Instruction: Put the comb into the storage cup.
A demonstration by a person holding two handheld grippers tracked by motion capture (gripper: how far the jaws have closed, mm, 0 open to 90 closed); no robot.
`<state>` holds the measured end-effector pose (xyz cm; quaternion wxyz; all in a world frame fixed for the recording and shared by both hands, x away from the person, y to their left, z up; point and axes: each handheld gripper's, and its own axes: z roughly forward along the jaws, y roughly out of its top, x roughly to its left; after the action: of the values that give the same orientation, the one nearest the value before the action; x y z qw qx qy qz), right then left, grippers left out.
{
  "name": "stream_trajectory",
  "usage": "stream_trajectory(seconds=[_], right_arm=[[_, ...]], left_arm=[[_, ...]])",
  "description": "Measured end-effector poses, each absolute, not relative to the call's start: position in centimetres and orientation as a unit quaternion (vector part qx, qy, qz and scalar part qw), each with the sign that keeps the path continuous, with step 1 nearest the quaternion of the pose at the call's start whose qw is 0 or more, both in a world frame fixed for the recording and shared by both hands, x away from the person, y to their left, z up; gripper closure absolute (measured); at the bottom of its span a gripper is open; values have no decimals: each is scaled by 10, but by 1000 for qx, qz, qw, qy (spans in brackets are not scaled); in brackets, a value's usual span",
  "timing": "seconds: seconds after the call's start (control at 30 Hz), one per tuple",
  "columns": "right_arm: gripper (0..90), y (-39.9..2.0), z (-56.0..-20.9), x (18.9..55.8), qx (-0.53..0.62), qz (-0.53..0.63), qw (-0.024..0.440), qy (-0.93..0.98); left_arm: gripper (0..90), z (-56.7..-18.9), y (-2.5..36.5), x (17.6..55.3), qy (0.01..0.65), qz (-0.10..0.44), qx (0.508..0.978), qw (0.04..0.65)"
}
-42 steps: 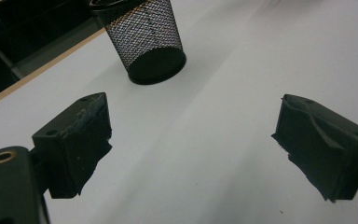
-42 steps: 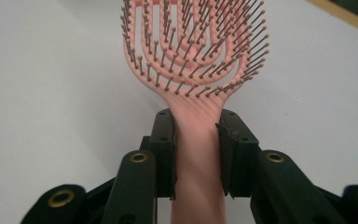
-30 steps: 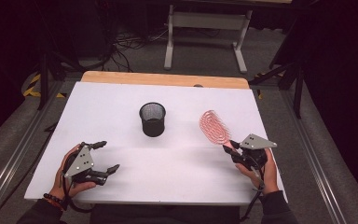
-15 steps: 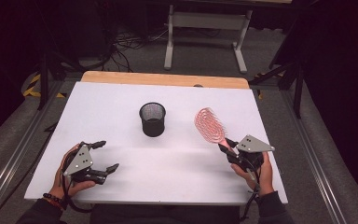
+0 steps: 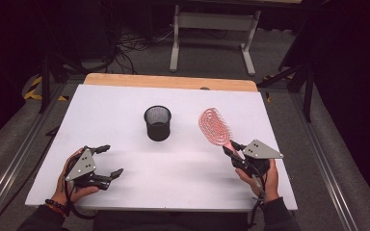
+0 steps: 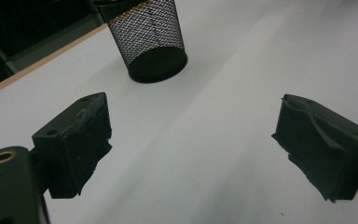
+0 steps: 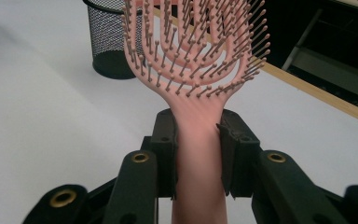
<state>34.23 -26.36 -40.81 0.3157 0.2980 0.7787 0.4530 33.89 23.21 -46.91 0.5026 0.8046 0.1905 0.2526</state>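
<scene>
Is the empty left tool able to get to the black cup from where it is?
Probably yes. The left tool is open and holds nothing, and only bare white table lies between it and the black mesh cup. The pink brush is off on the other side, in the right tool.

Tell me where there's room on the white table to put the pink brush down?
Lots of room. The white table is bare between the left gripper and the right gripper, in front of the black mesh cup. It's also bare left of the cup and along the far edge. The only busy spot is where the pink brush hangs, right of the cup.
</scene>
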Motion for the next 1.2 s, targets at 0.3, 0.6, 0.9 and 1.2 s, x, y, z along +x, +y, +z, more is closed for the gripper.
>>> stream_trajectory(seconds=[0.3,0.6,0.9,1.2], right_arm=[[696,-259,-408,344,298,458,314,776],[696,-251,-405,345,294,467,320,770],[696,-241,-405,347,286,468,321,772],[696,-237,-405,347,285,471,321,771]], left_arm=[[112,-470,232,340,190,250,806,502],[112,-471,231,341,194,247,806,502],[113,-471,231,342,195,246,806,501],[113,-470,231,342,194,246,807,501]])
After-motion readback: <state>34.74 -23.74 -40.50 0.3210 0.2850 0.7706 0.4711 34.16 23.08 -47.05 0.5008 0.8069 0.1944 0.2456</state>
